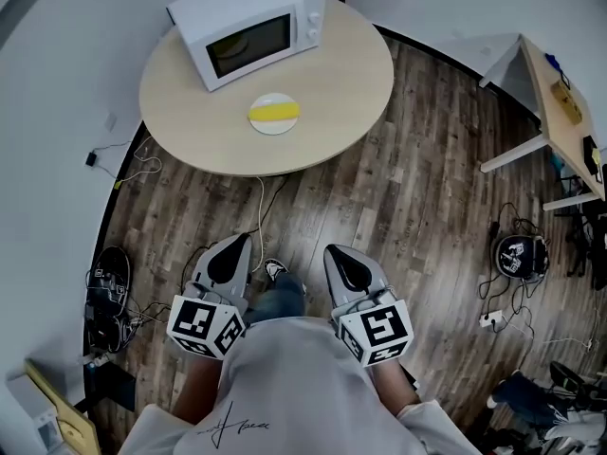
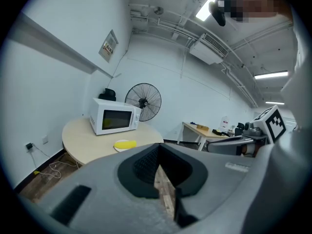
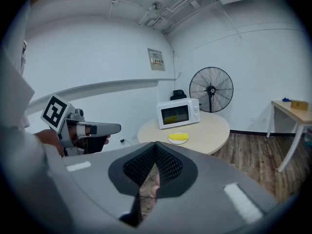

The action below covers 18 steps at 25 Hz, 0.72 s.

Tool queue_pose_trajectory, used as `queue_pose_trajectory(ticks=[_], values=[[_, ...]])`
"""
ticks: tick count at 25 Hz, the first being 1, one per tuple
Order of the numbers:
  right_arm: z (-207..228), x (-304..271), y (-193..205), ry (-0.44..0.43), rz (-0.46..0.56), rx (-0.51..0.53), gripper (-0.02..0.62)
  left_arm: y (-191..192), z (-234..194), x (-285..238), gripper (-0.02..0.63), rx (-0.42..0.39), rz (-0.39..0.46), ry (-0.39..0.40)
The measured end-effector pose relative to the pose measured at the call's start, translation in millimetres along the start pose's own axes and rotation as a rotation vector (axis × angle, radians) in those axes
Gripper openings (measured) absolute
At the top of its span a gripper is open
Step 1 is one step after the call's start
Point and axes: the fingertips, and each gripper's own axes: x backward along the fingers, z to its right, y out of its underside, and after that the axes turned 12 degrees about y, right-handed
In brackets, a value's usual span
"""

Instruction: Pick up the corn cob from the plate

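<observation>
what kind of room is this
Probably an office or lab corner: a microwave on a round table, a pedestal fan behind it, and a work desk nearby.

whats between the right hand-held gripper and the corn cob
Head view: just wood floor, then bare table surface up to the plate holding the corn cob.

1. A white microwave [image 1: 248, 27] sits on the far left part of a round, pale wooden table [image 1: 346, 79].
2. A black pedestal fan [image 3: 211, 89] stands beyond the table, by the far wall.
3. A light desk [image 1: 558, 112] stands at the far right.
4. A thin white cable [image 1: 259, 207] trails from the table across the dark plank floor [image 1: 408, 197].
</observation>
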Motion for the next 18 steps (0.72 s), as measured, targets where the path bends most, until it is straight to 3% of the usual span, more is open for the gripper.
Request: queue_pose_trajectory(ticks=[18], values=[[-12, -110, -45, -0.018, -0.019, 0.038, 0.009, -45, -84, -40, -0.009, 0.04, 0.038, 0.04]])
